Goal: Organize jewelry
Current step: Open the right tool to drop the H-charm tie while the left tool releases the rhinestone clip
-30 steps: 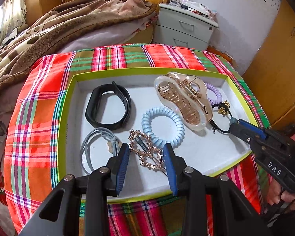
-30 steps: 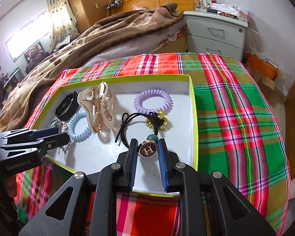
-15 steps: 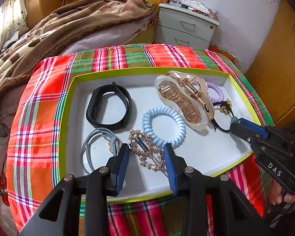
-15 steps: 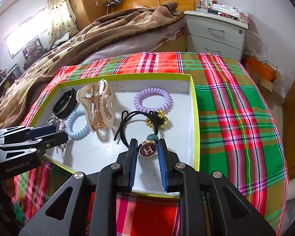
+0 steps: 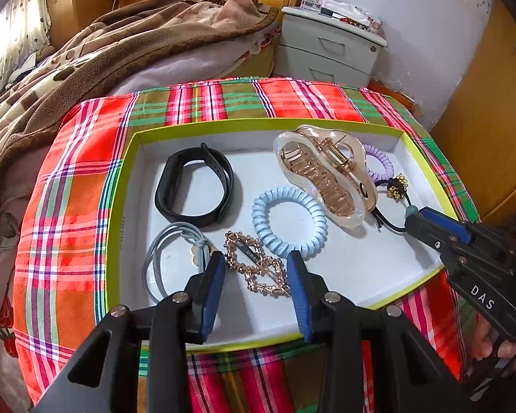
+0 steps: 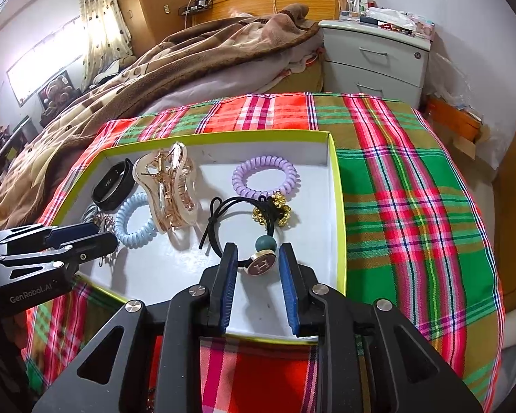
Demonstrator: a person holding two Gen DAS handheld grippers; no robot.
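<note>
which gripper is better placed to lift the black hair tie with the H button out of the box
Right. The right gripper is open with its blue pads either side of the H button on the black hair tie. The left gripper straddles the rhinestone hair clip instead.

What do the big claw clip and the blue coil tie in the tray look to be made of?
The claw clip: translucent peach shell, probably glossy plastic or acetate, since it shines and lets light through; its teeth and spring look like gold-toned metal. The blue coil tie: smooth, slightly shiny spiral, likely soft plastic.
</note>
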